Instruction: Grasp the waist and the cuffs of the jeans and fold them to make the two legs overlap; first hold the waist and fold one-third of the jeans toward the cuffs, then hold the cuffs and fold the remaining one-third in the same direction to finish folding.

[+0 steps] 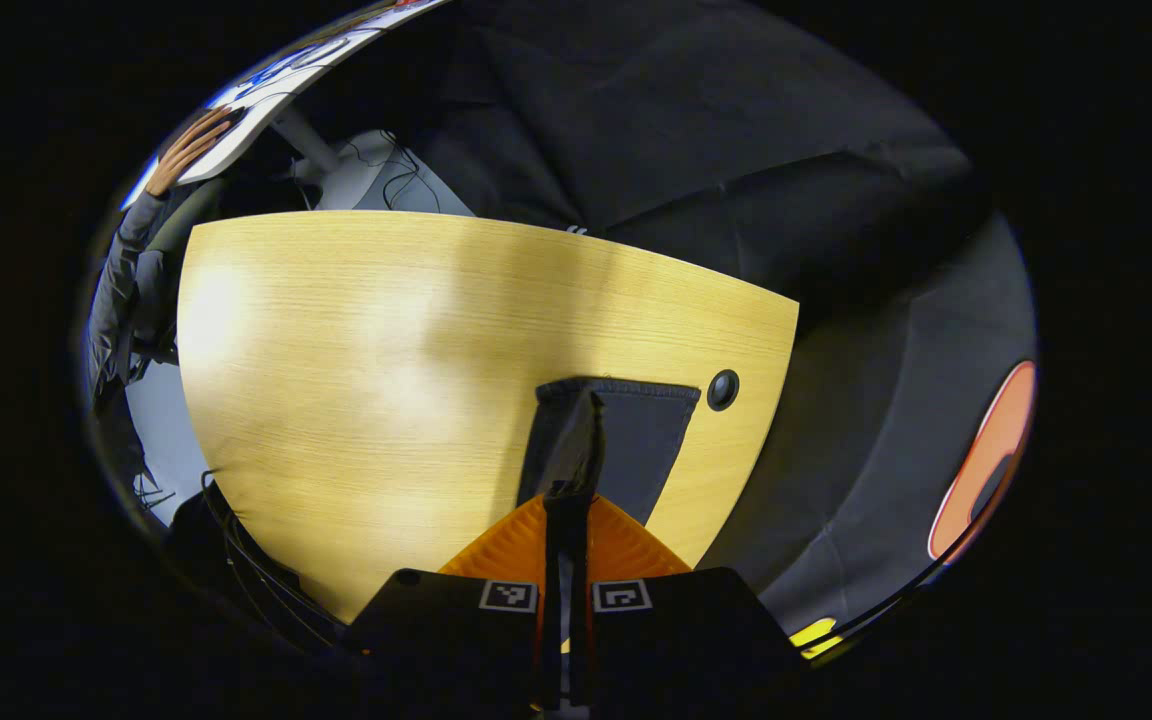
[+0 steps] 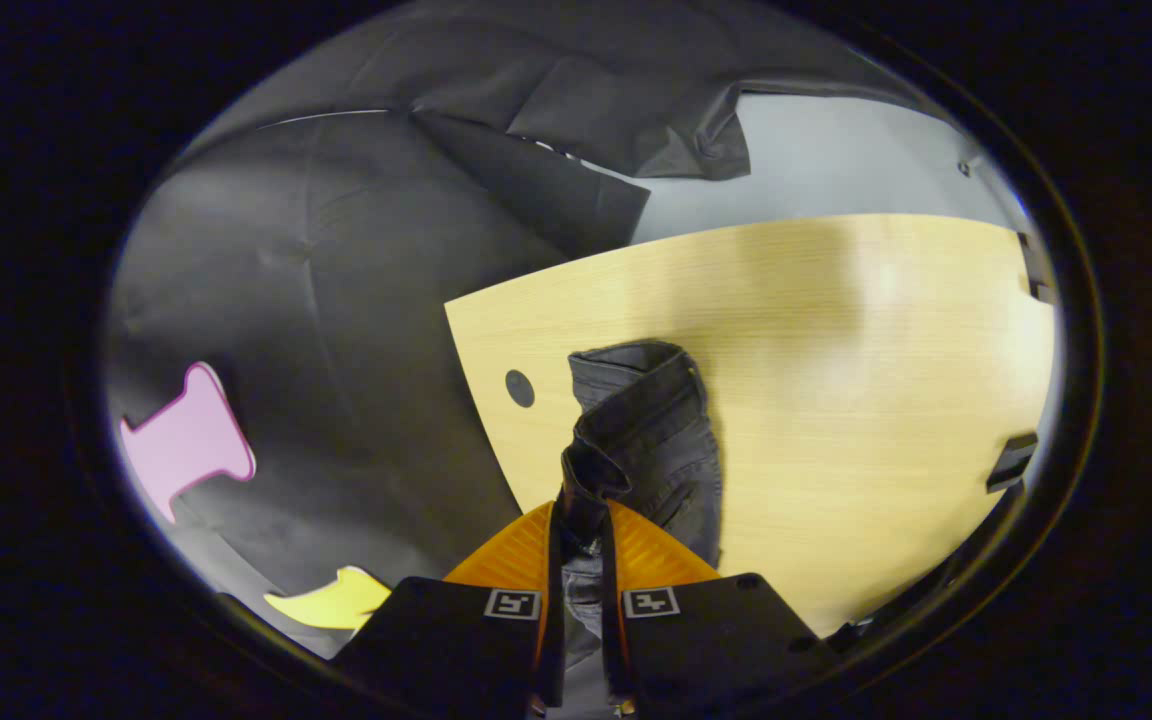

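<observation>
Denim is pinched between the fingers of both grippers: the left gripper [image 1: 568, 500] holds the cuffs [image 1: 626, 440] of the jeans, the right gripper [image 2: 581, 520] holds the waist [image 2: 636, 420], bunched and raised. Beyond them the garment lies on a light wooden table [image 1: 356, 380], near the corner with a round dark hole [image 1: 723, 389]. Behind the table hangs black cloth. Left gripper view also shows, far off, a person's hand [image 1: 191, 148] and a grey sleeve [image 1: 121, 280].
</observation>
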The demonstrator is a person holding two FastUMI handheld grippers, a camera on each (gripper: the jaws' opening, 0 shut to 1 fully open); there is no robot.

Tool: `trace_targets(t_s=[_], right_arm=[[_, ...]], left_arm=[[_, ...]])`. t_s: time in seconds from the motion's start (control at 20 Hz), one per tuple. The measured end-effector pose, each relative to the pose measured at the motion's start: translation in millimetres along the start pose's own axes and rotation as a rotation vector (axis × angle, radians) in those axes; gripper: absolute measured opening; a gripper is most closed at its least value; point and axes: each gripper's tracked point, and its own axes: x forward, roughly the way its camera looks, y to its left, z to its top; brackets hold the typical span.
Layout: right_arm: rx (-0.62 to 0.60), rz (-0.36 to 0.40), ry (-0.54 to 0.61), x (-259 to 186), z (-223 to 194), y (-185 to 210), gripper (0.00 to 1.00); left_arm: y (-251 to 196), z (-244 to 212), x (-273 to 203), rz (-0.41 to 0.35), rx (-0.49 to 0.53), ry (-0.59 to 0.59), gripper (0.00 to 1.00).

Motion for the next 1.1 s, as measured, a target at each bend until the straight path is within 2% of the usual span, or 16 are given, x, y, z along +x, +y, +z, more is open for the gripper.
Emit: trace_targets(t_s=[0.15, 0.2, 0.25, 0.3, 0.35, 0.45, 0.5, 0.55, 0.65, 0.8, 0.85, 0.95, 1.0, 1.05, 1.1], right_arm=[[0.020, -0.016, -0.008, 27.2, 6.3, 12.4, 0.16], [0.021, -0.020, -0.017, 36.1, 9.6, 15.8, 0.16], [0.023, -0.024, -0.023, 45.1, 13.1, 19.2, 0.12], [0.027, -0.029, -0.032, 51.3, 17.4, 18.6, 0.16], [0.027, -0.032, -0.031, 59.6, 19.9, 18.9, 0.12], [0.029, -0.041, -0.035, 77.1, 25.8, 16.9, 0.16], [0.029, -0.042, -0.038, 82.4, 29.9, 14.8, 0.11], [0.028, -0.042, -0.040, 87.1, 31.7, 13.3, 0.15], [0.030, -0.042, -0.043, 96.8, 36.3, 11.4, 0.16], [0.031, -0.050, -0.058, 108.8, 39.7, 9.0, 0.16], [0.027, -0.055, -0.060, 114.6, 40.8, 8.8, 0.16], [0.029, -0.048, -0.065, 118.1, 41.6, 10.2, 0.20], [0.035, -0.032, -0.069, 119.6, 43.3, 15.6, 0.25], [0.032, -0.019, -0.078, 118.2, 43.5, 18.9, 0.24], [0.017, -0.006, -0.086, 117.0, 43.2, 21.6, 0.31]], left_arm=[[-39.8, 3.9, 25.1, -0.004, -0.024, 0.011, 0.06], [-50.0, 3.7, 34.8, -0.006, -0.010, 0.016, 0.06], [-62.8, 2.2, 44.7, -0.011, 0.017, 0.027, 0.06], [-70.9, 0.4, 53.8, -0.013, 0.043, 0.022, 0.07], [-83.3, -0.3, 64.8, -0.021, 0.070, 0.024, 0.07], [-105.2, -3.0, 86.9, -0.047, 0.132, 0.032, 0.07], [-111.4, -2.9, 97.7, -0.050, 0.145, 0.030, 0.09], [-114.0, -1.2, 107.0, -0.038, 0.147, 0.024, 0.10], [-100.6, 9.8, 125.7, 0.036, 0.137, 0.006, 0.16], [-83.1, 15.3, 137.8, 0.111, 0.073, 0.012, 0.31], [-77.1, 16.1, 138.3, 0.148, 0.088, 0.022, 0.33], [-70.0, 18.6, 136.1, 0.190, 0.128, 0.017, 0.55], [-68.9, 21.9, 133.9, 0.207, 0.151, 0.003, 0.77], [-68.0, 23.5, 130.0, 0.225, 0.174, -0.007, 0.82], [-70.8, 25.9, 127.2, 0.231, 0.193, -0.027, 0.82]])
